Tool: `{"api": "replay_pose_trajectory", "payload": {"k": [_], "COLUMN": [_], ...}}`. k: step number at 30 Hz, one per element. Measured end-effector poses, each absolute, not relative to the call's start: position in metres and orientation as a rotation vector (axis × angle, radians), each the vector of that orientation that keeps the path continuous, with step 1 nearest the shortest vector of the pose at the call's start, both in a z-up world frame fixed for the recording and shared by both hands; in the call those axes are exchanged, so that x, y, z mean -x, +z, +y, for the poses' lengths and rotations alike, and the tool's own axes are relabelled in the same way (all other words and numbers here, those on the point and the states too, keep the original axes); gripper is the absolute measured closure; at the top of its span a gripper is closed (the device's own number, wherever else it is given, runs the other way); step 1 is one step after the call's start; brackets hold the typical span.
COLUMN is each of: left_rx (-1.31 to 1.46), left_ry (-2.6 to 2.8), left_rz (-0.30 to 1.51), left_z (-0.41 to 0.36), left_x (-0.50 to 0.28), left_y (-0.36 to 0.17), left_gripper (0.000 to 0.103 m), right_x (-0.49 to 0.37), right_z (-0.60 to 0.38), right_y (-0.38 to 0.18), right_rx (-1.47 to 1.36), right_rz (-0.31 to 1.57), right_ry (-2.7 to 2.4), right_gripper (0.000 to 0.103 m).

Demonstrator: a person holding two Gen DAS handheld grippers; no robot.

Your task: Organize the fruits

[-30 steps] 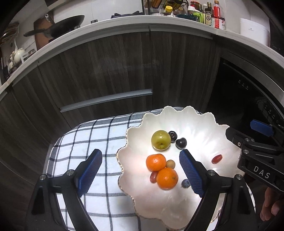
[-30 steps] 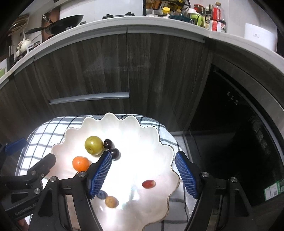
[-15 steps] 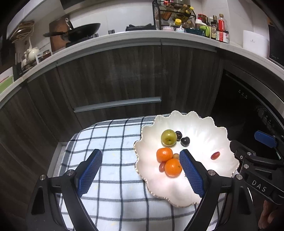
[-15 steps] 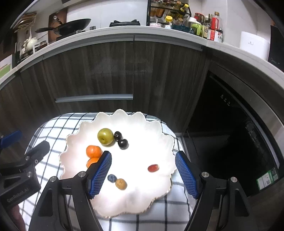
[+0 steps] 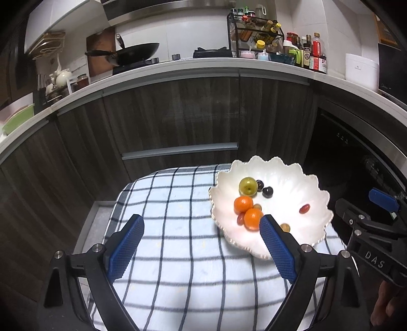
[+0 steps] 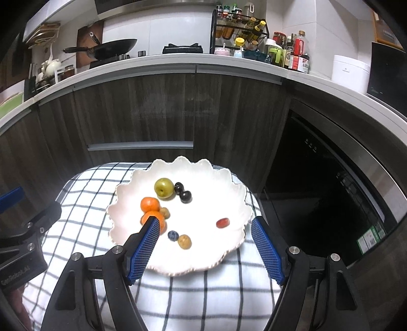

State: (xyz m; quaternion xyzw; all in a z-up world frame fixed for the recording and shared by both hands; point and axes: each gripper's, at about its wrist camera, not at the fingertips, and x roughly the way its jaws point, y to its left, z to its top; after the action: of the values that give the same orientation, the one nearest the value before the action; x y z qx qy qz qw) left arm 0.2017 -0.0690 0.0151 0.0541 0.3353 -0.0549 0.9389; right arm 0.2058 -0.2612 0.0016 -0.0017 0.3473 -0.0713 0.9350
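Fruits [image 6: 163, 188] lie on plate [image 6: 218, 183] beyond both empty, spread claws: left claw [image 5: 201, 244], right claw [image 6: 207, 244].

A home kitchen: a white counter [image 5: 203, 67] curves over dark wood cabinets [image 5: 178, 119]. A black wok [image 5: 132, 52] sits at 11 o'clock, a spice rack [image 5: 254, 30] and sauce bottles [image 5: 315, 54] at 1 o'clock, a built-in oven [image 6: 330, 178] at 3 o'clock.

checked cloth [image 5: 178, 242], wok [image 6: 112, 49], spice rack [image 6: 239, 23]
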Motion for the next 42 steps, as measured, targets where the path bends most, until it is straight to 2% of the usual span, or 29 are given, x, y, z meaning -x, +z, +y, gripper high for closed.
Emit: {"api": "replay_pose_trajectory", "payload": {"k": [5, 26, 42], "left_rx": [-0.108, -0.063, -0.041], "left_ry": [-0.101, -0.025, -0.004], "left_rz": [0.69, 0.638, 0.616], "left_z": [-0.057, -0.013, -0.002], "left_x": [-0.176, -0.083, -0.043], "left_y": [0.011, 0.009, -0.008], "left_gripper": [0.009, 0.006, 0.004], "right_x": [-0.183, -0.089, -0.045], "right_z": [-0.253, -0.224, -0.215], "right_y": [0.004, -0.001, -0.021], "right_rx": [0.013, -0.01, -0.03], "right_rz": [0.687, 0.6, 0.594], "right_ry": [-0.145, -0.136, -0.104], "right_gripper": [0.022, 0.022, 0.022]}}
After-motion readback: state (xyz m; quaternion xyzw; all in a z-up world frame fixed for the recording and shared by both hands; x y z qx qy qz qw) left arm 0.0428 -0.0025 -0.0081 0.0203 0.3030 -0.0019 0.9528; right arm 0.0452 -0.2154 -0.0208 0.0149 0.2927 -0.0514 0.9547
